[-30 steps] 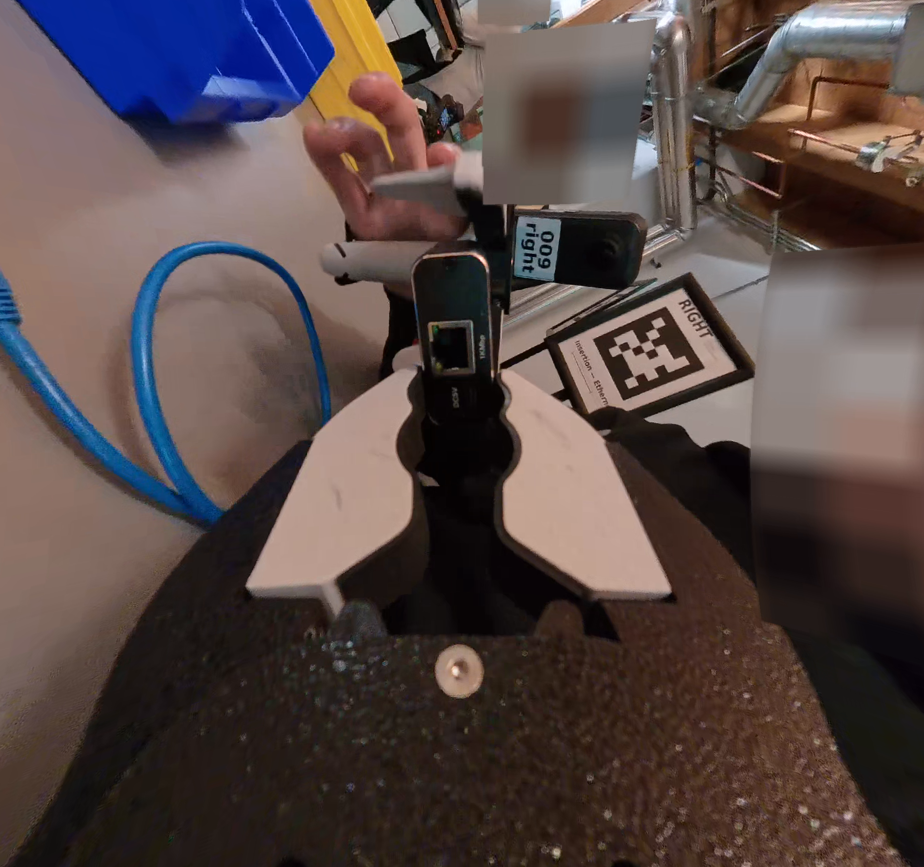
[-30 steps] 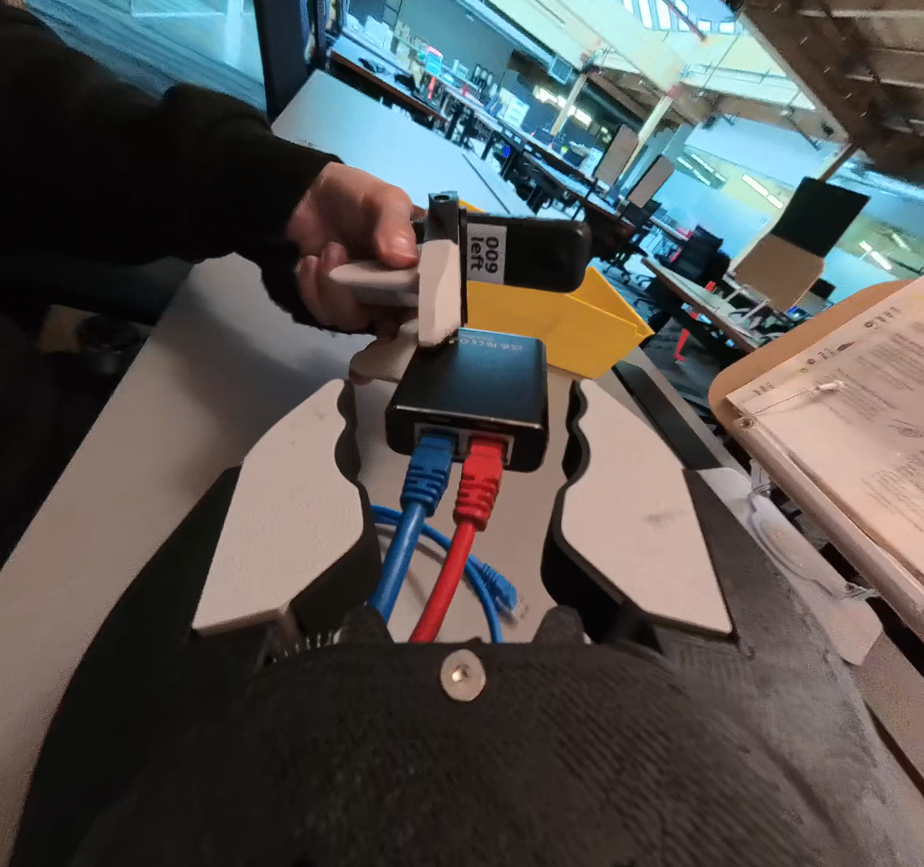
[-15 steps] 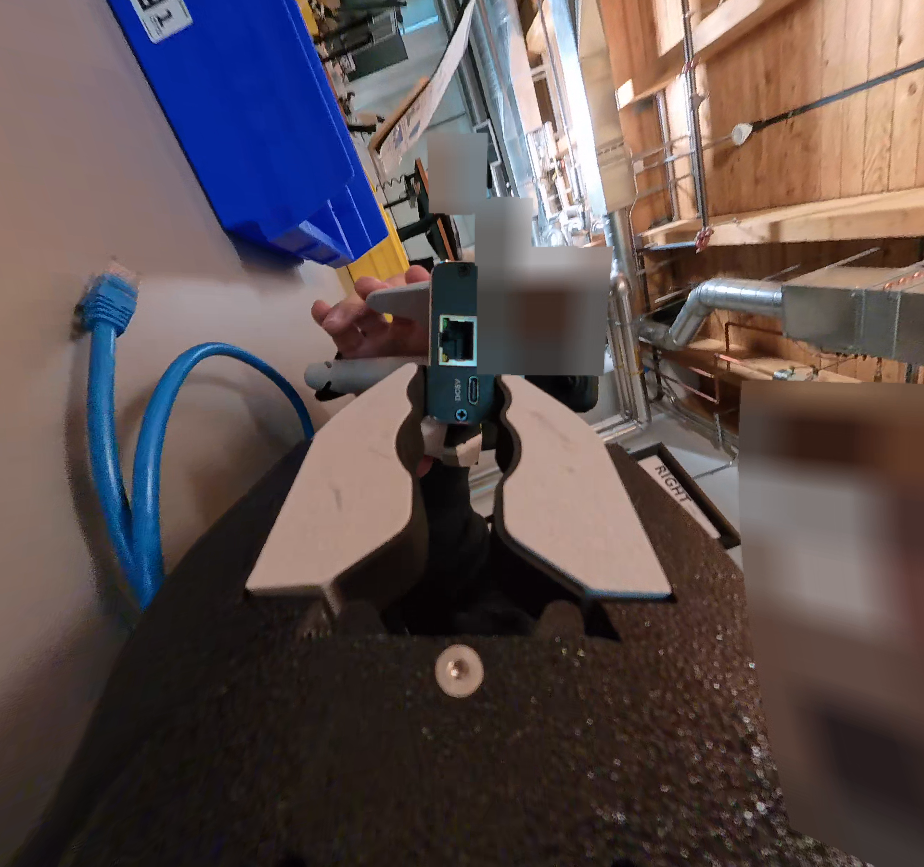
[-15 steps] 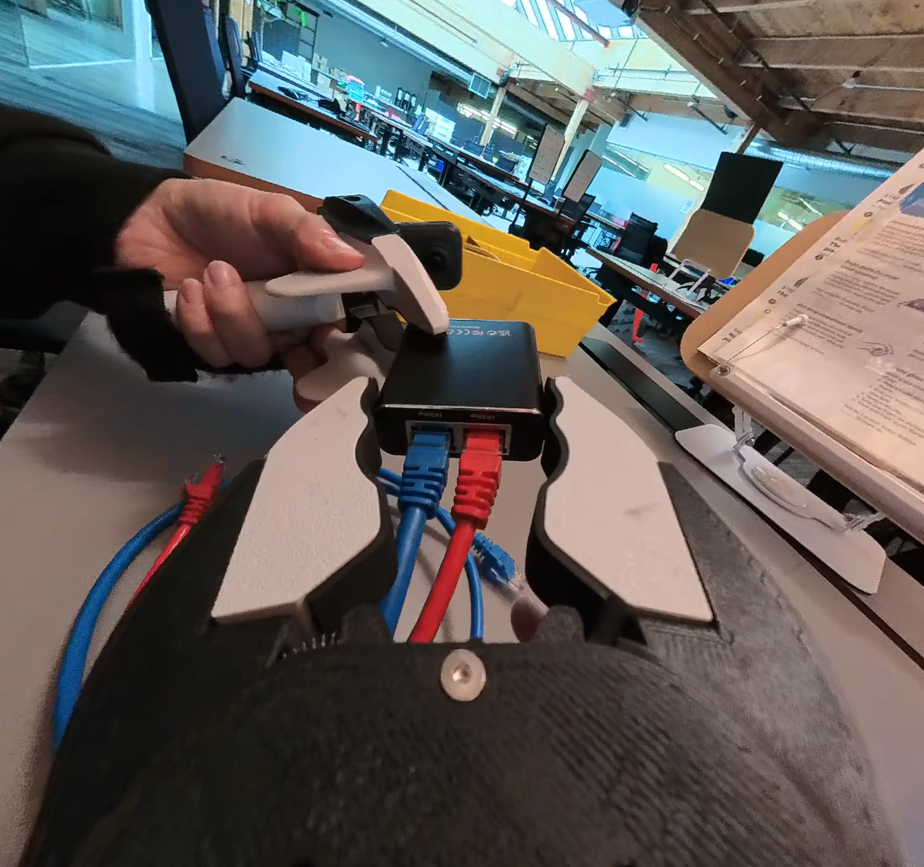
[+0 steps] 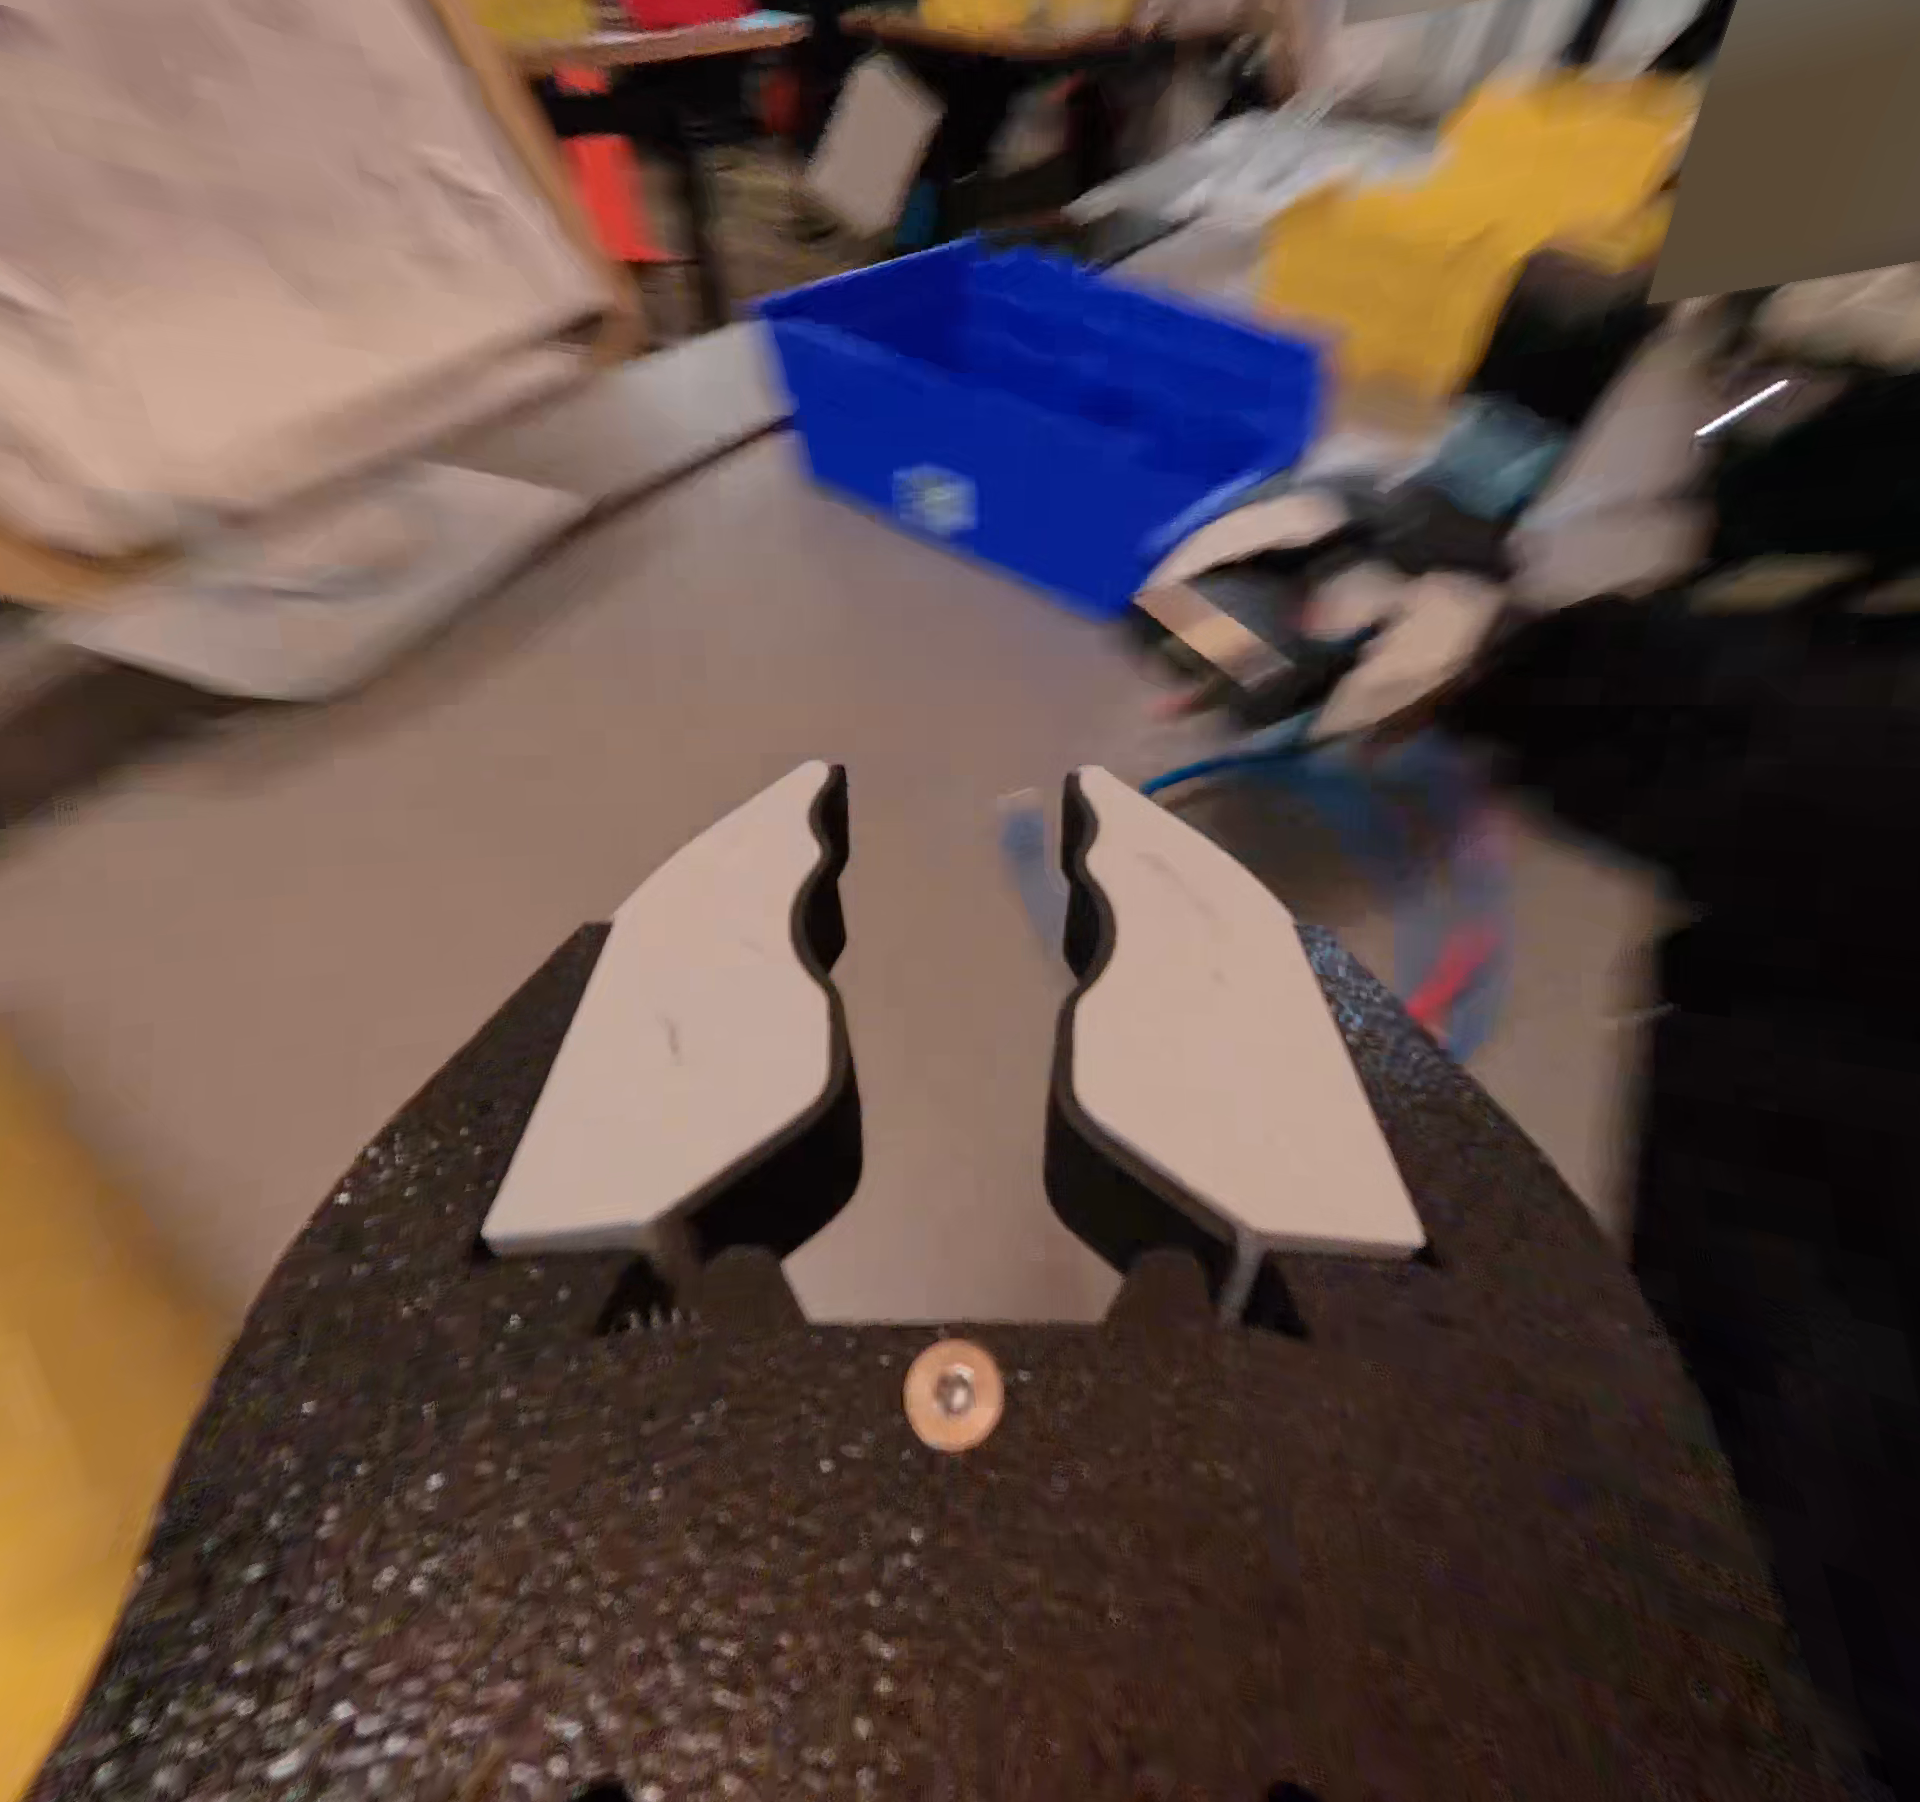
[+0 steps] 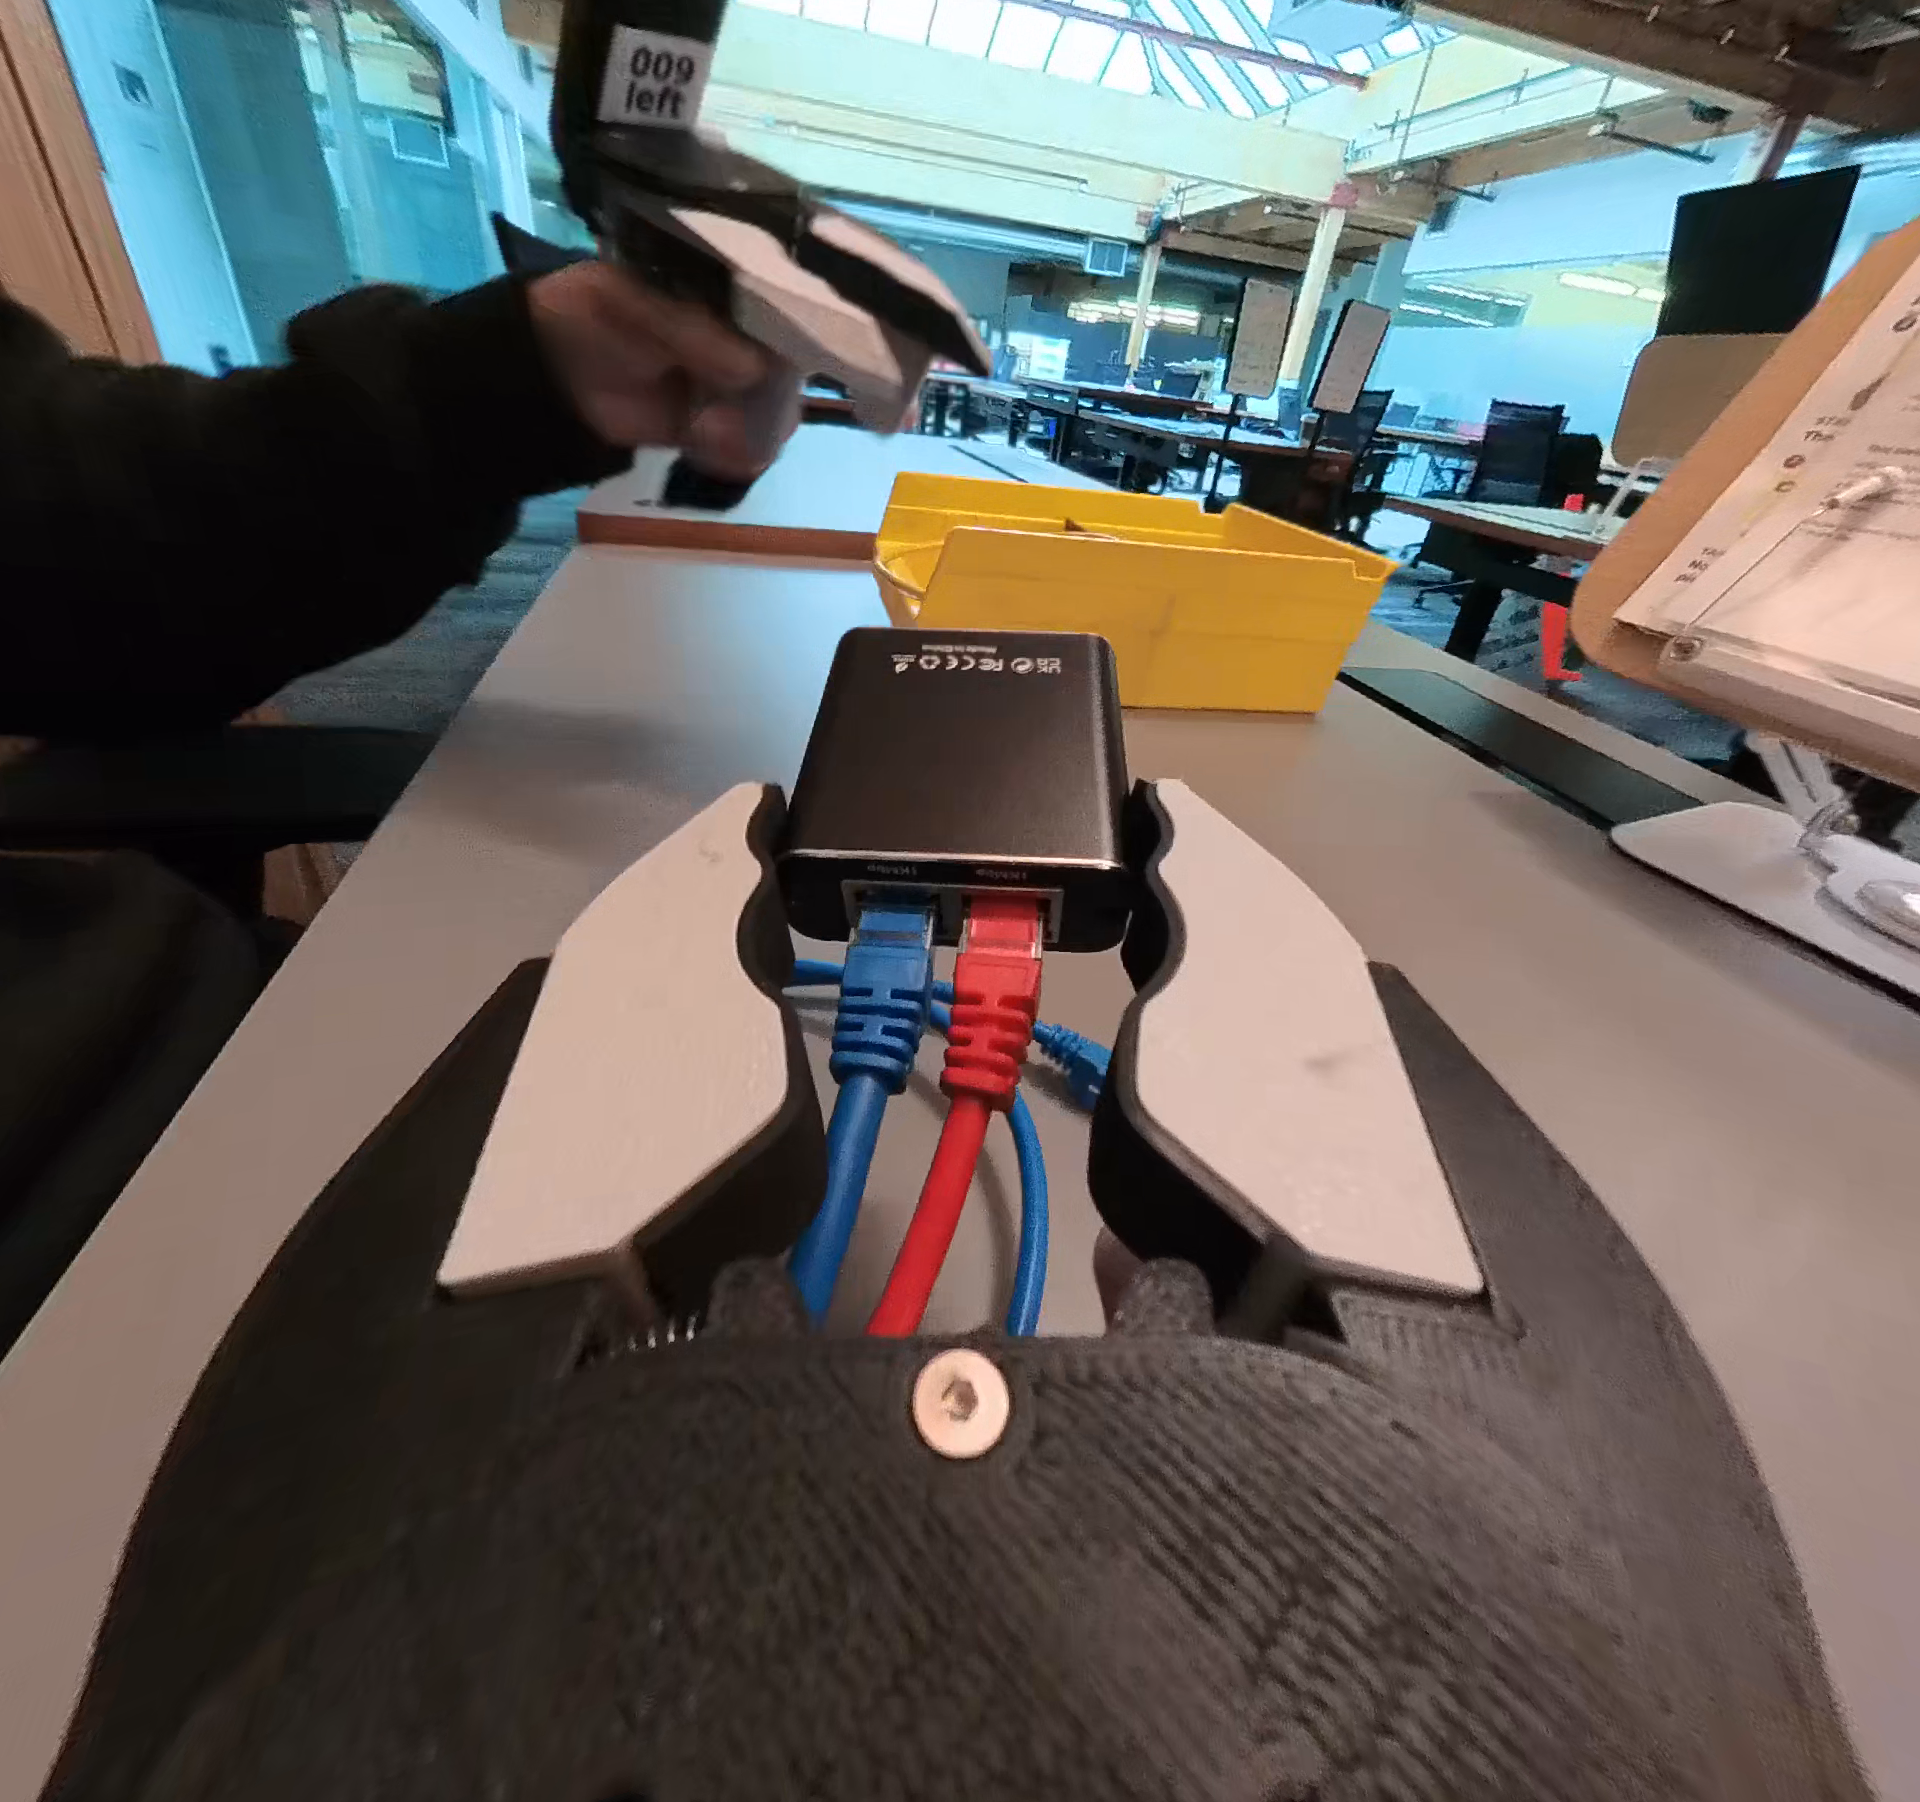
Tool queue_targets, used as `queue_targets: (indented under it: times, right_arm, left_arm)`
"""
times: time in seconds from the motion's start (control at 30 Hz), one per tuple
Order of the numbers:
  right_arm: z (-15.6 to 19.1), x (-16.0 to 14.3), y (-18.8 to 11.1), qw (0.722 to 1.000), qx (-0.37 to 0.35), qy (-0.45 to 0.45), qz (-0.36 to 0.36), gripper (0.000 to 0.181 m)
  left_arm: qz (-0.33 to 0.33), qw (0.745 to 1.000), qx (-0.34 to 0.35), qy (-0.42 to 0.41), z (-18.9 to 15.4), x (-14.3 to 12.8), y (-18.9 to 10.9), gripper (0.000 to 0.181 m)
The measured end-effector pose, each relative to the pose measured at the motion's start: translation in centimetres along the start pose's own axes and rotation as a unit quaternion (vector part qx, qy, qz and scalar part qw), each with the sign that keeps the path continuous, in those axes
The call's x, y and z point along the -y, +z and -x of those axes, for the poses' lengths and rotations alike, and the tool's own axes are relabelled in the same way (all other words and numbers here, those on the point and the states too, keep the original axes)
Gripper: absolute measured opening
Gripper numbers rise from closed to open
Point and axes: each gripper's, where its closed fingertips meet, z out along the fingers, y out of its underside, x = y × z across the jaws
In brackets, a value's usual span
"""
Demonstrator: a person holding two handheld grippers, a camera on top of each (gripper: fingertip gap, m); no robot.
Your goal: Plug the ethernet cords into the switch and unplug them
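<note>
My right gripper (image 6: 961, 796) is shut on the sides of a black switch (image 6: 961, 744) and holds it just above the grey table (image 6: 1507, 973). A blue cord (image 6: 878, 1004) and a red cord (image 6: 992, 1014) are plugged into its two near ports and run back under the gripper. A loose blue plug (image 6: 1081, 1061) lies on the table below. My left gripper (image 5: 951, 786) is open and empty. It also shows in the right wrist view (image 6: 873, 339), raised up and to the left of the switch. The left wrist view is blurred.
A yellow bin (image 6: 1132, 599) stands behind the switch. A document stand (image 6: 1766, 526) is at the right. A blue bin (image 5: 1039, 422) sits ahead of the left gripper, with blurred blue cable (image 5: 1236, 765) to its right.
My left gripper has let go of the switch, opened, and swung up and away. The right gripper has closed on the switch and now holds it alone.
</note>
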Motion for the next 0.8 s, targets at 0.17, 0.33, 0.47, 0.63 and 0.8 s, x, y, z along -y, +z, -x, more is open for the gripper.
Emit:
queue_targets:
  times: [0.17, 0.33, 0.47, 0.63, 0.8]
  right_arm:
    - [-0.6, -0.3, -0.5, 1.0, 0.011, 0.008, 0.01, 0.062]
    - [-0.4, -0.3, -0.5, 1.0, 0.016, 0.006, 0.008, 0.062]
    - [-0.3, -0.2, -0.6, 1.0, 0.021, 0.004, 0.006, 0.062]
    - [-0.2, -0.1, -0.7, 1.0, 0.029, 0.007, 0.001, 0.062]
    - [-0.4, 0.1, -1.1, 0.999, 0.03, 0.012, -0.007, 0.062]
  left_arm:
    - [0.215, 0.88, 0.261, 0.335, 17.7, -2.1, -7.7, 0.042]
    - [0.349, 0.745, 0.237, 0.517, 25.5, -8.1, -7.9, 0.05]
    - [0.367, 0.71, 0.208, 0.564, 27.3, -10.3, -5.5, 0.041]
    - [0.359, 0.744, 0.213, 0.522, 28.8, -10.9, -4.6, 0.008]
    - [0.372, 0.765, 0.265, 0.454, 30.4, -9.9, -6.6, 0.006]
